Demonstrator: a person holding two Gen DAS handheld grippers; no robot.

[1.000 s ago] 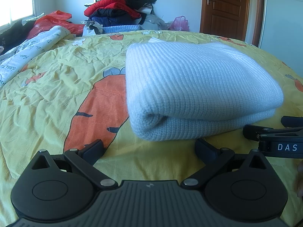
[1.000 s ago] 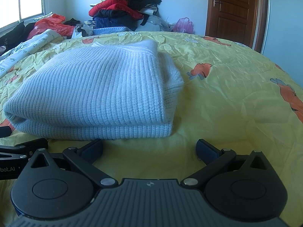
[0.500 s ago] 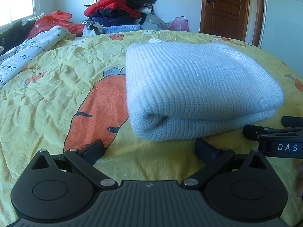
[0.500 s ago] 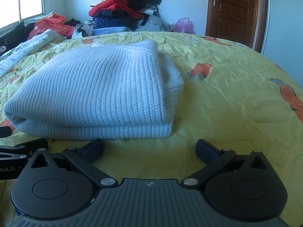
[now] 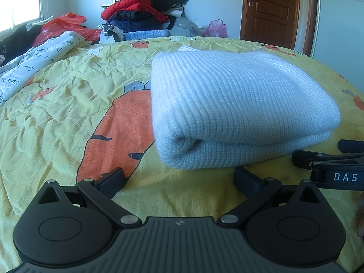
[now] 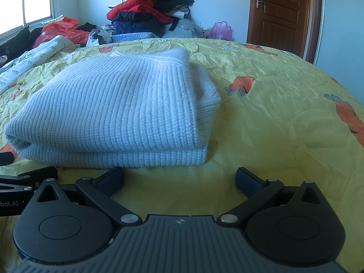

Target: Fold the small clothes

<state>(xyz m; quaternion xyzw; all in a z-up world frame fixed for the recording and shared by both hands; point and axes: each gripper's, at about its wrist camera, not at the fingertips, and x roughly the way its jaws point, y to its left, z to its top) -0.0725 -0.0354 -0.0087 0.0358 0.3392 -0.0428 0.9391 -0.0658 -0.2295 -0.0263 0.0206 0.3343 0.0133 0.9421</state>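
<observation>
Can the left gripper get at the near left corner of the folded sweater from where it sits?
Probably yes. The left gripper is open and empty, low on the bedspread just short of the folded light blue sweater, with nothing between them.

A lived-in home bedroom: a bed with a yellow carrot-print cover [image 5: 75, 104], clothes heaped [image 5: 145, 6] by the wall, a wooden door [image 6: 281, 11].

Black two-finger grippers [image 5: 179, 178] [image 6: 179, 178], ribbed grey bases, silver pivot screws, white side lettering
</observation>
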